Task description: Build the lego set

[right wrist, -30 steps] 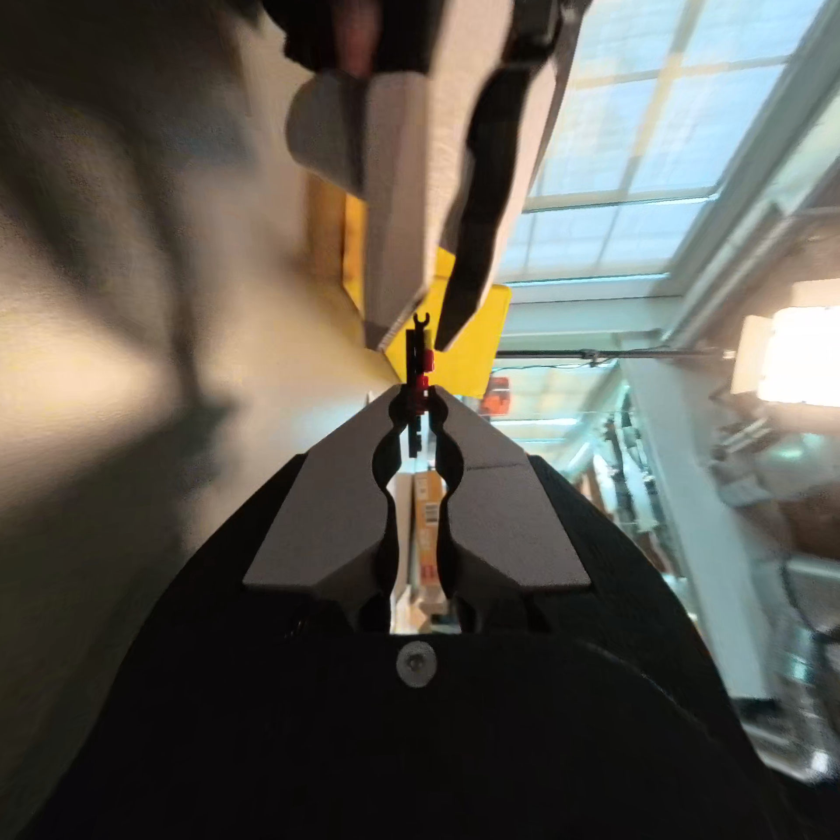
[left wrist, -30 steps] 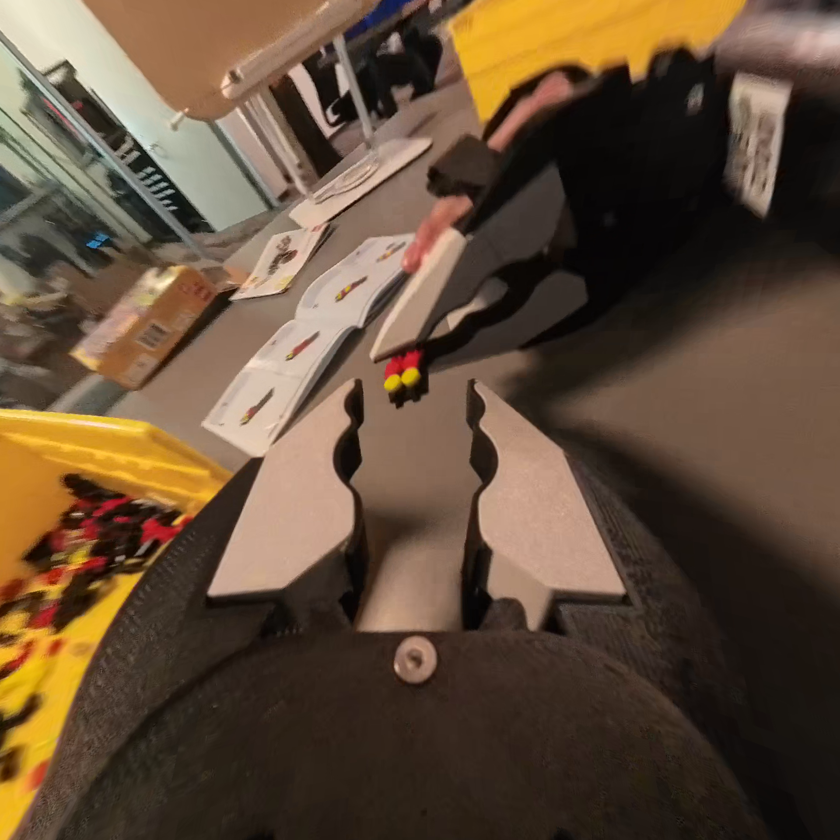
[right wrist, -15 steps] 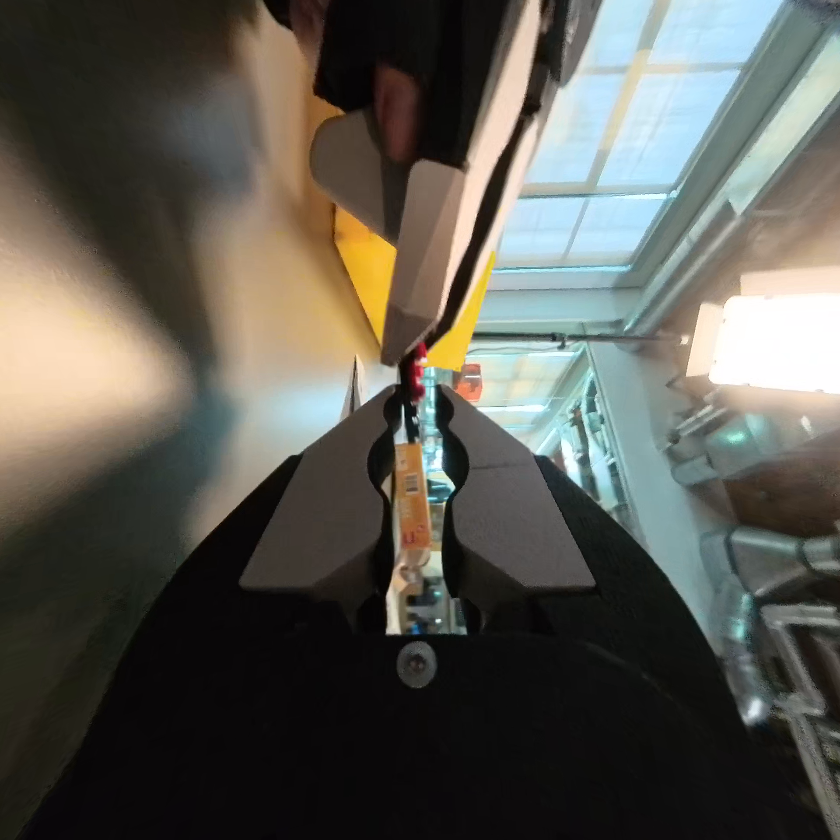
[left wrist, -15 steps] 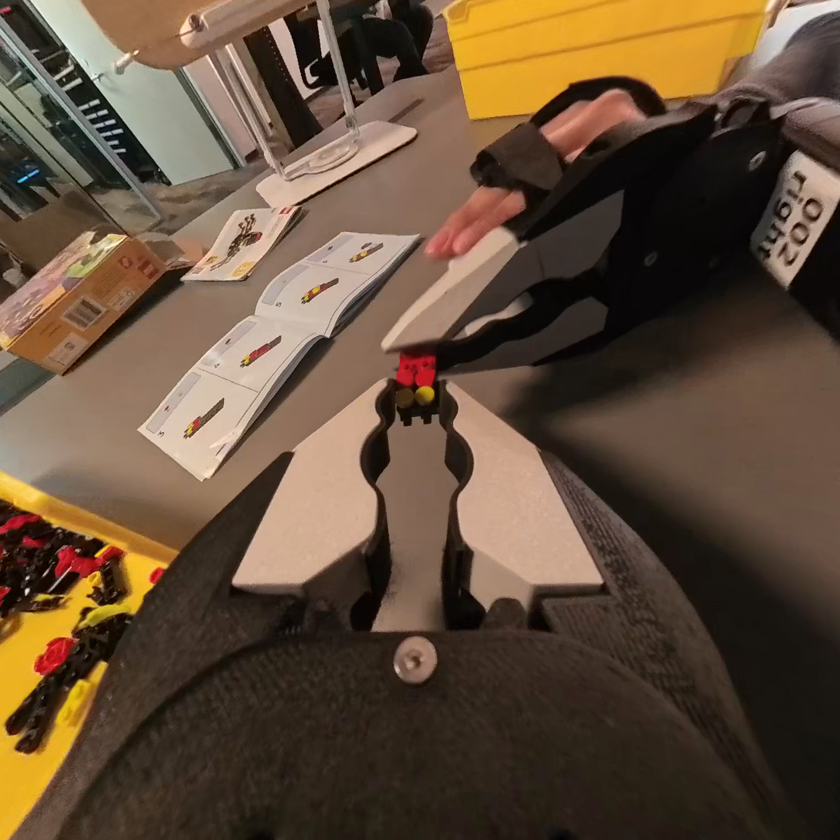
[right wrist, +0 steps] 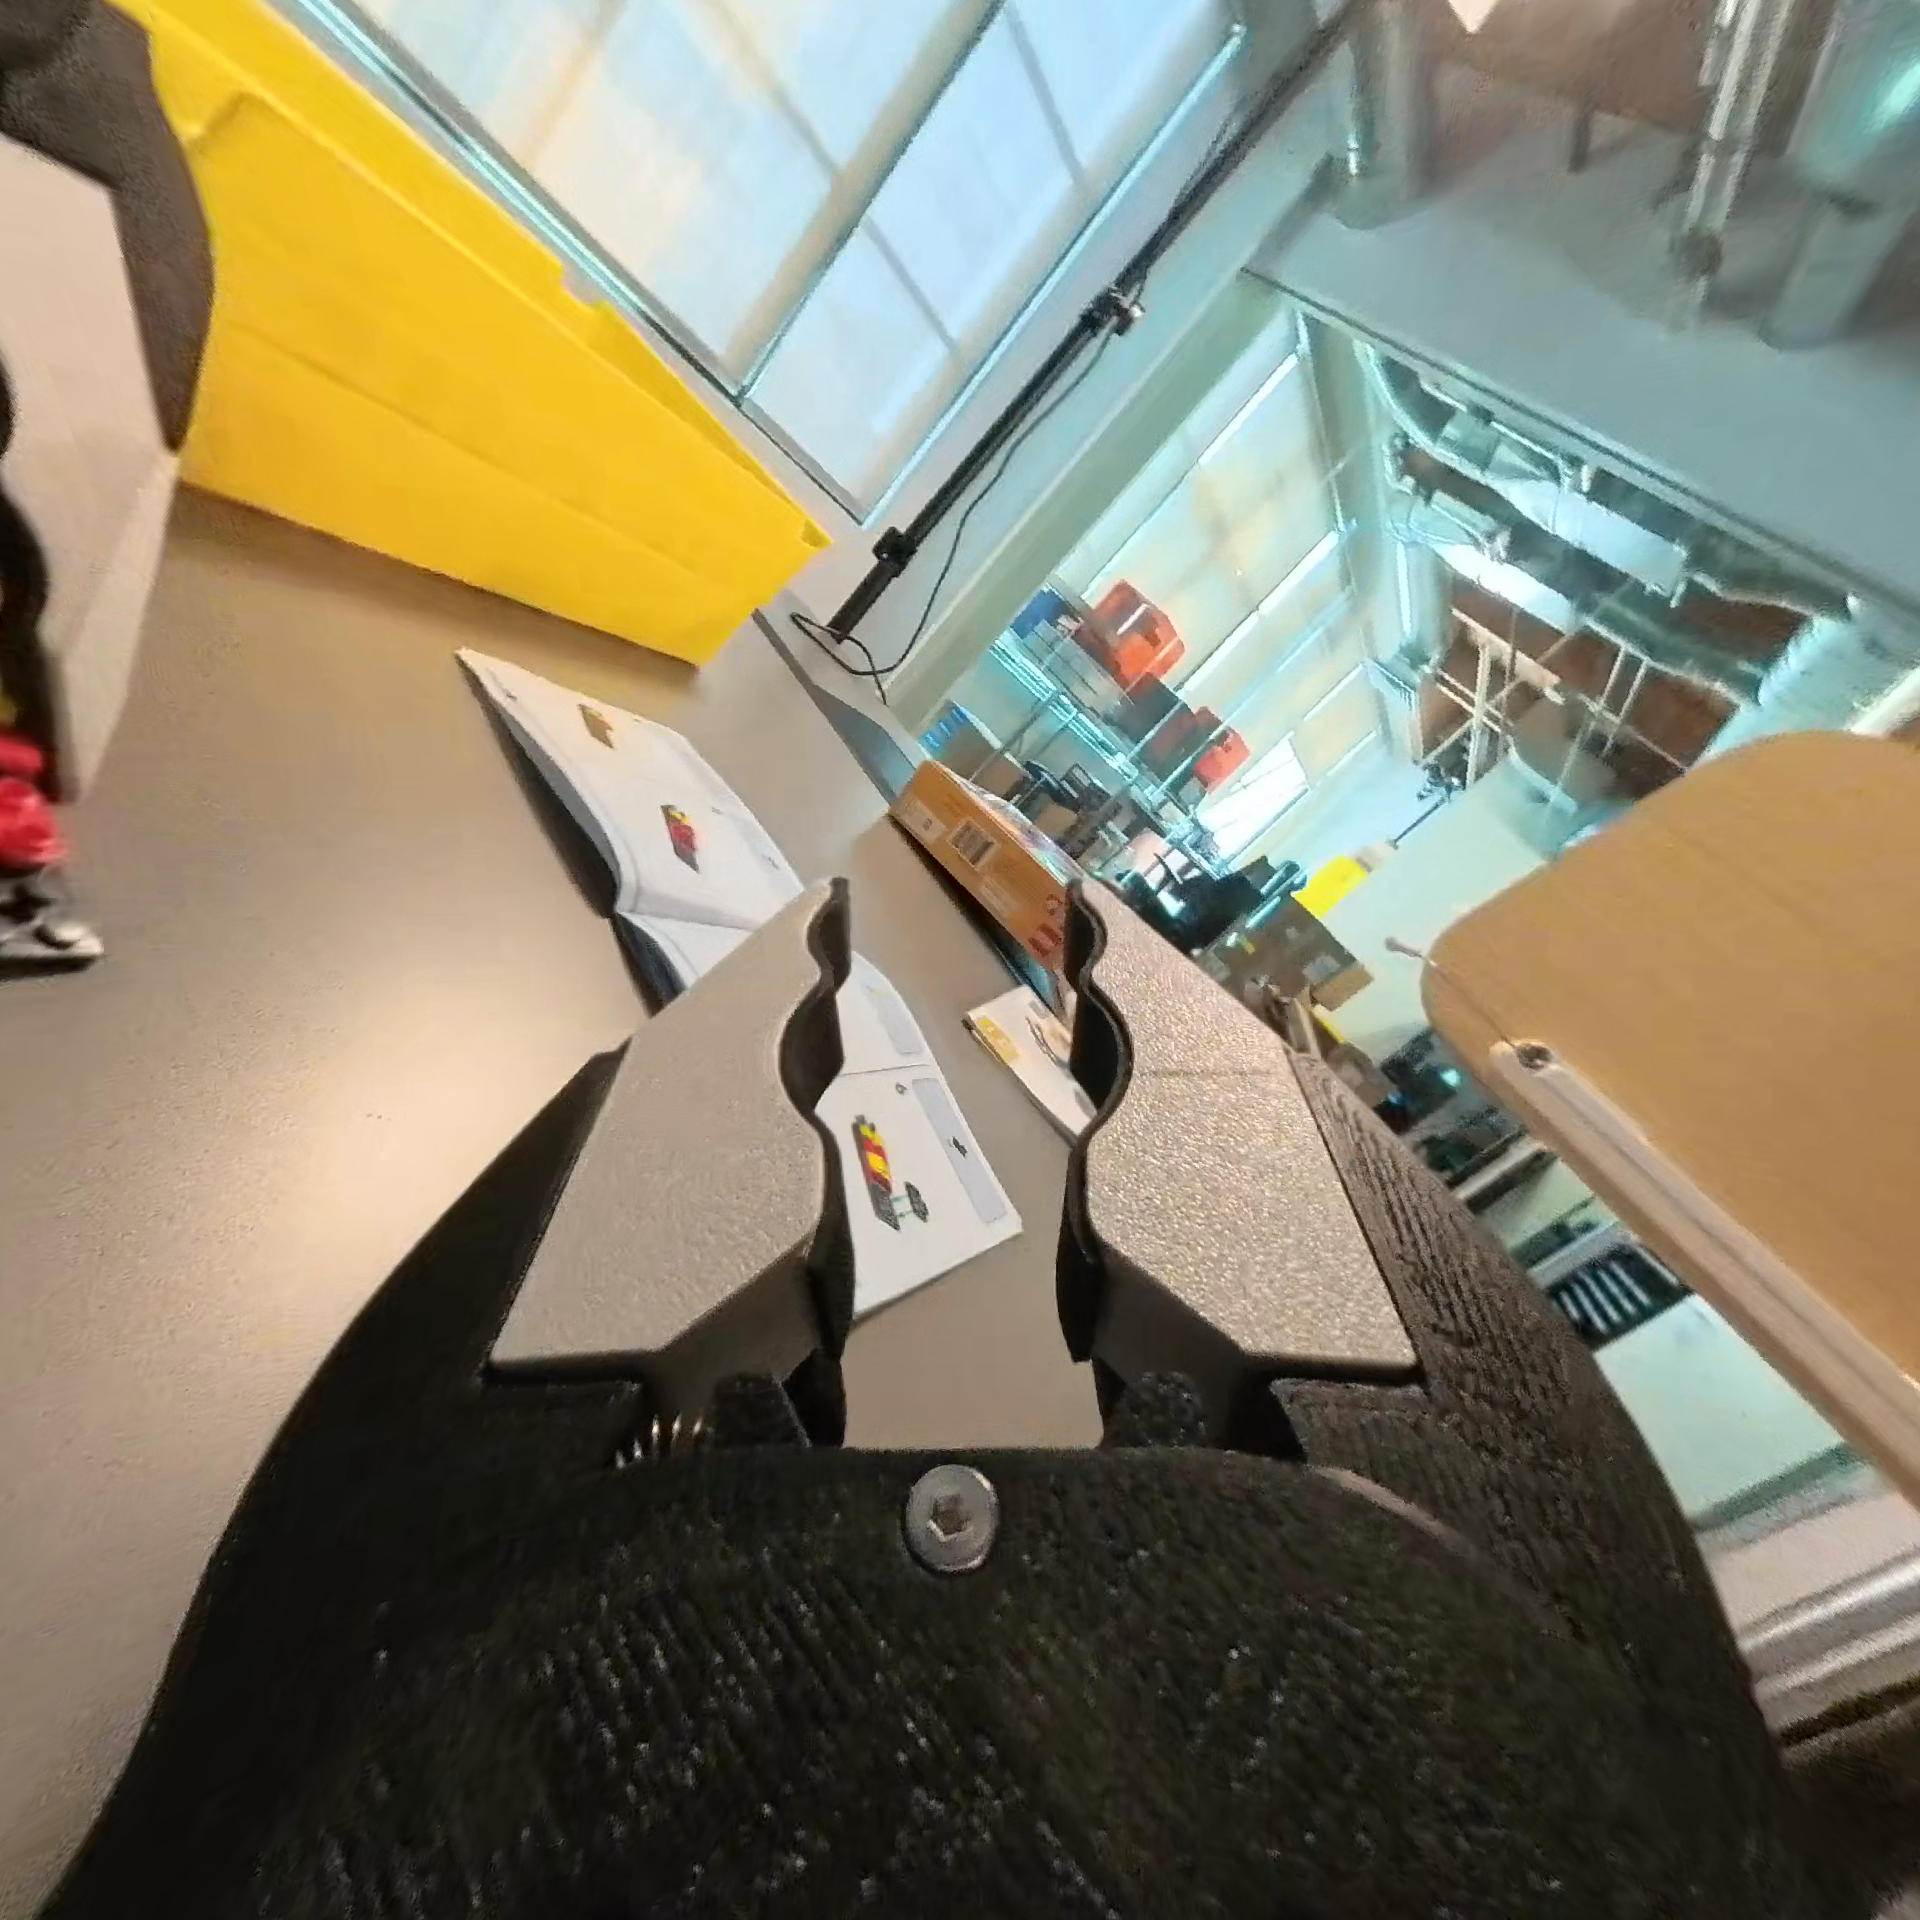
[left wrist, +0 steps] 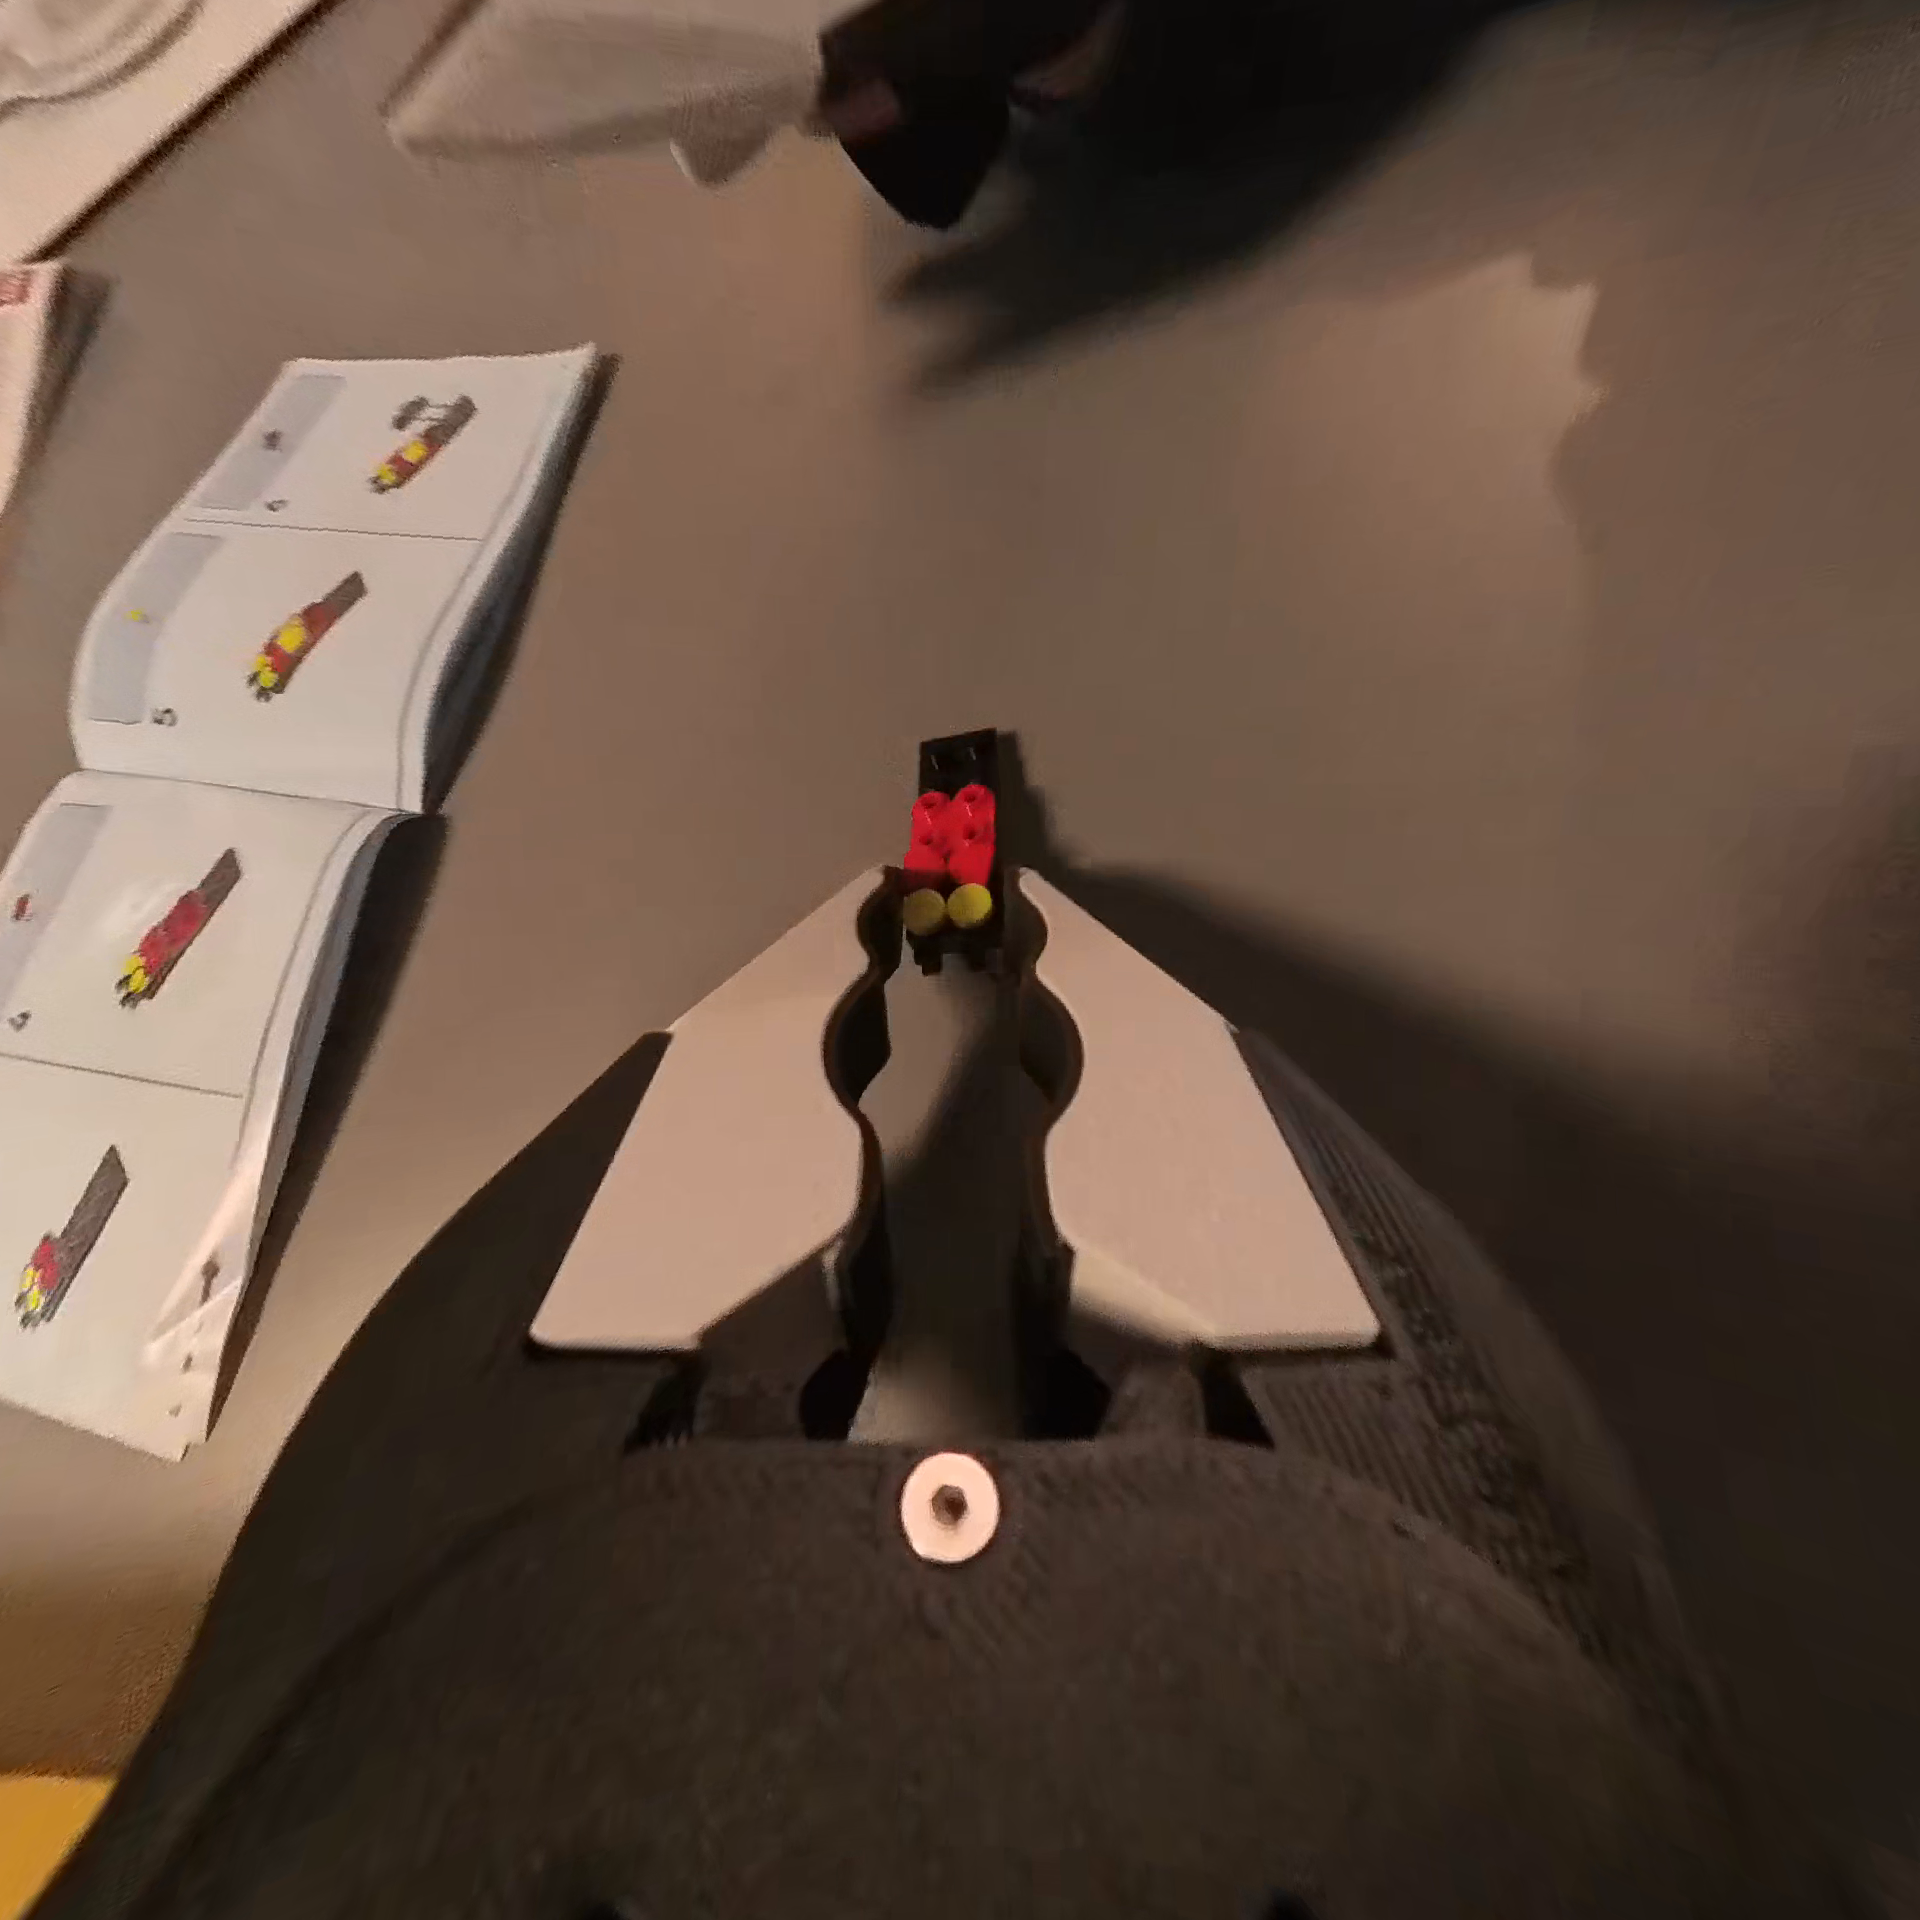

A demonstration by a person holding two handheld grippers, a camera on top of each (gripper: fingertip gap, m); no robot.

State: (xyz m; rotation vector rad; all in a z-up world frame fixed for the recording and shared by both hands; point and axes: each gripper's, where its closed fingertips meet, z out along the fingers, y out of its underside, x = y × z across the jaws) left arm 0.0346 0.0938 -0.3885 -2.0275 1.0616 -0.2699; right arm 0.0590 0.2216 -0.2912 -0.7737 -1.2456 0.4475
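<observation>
In the left wrist view my left gripper (left wrist: 951,899) is shut on a small lego assembly (left wrist: 954,842): a black plate with red bricks and two yellow round studs. It holds the assembly over the grey table (left wrist: 1351,675), and the black end sticks out past the tips. My right gripper (right wrist: 954,904) is open and empty, low over the table and pointing at the open instruction booklet (right wrist: 675,821). It shows as a blurred shape at the top of the left wrist view (left wrist: 623,94). The assembly's red part (right wrist: 26,821) shows blurred at the left edge of the right wrist view.
The open instruction booklet (left wrist: 291,727) lies left of my left gripper. A yellow bin (right wrist: 436,416) stands on the table beyond the booklet. An orange box (right wrist: 977,842) and a small leaflet (right wrist: 1029,1049) lie near the table edge. A yellow tray corner (left wrist: 42,1849) shows at the bottom left.
My left gripper closed on the assembly and tilted down toward the table. My right gripper let go of it, opened and swung away toward the booklet.
</observation>
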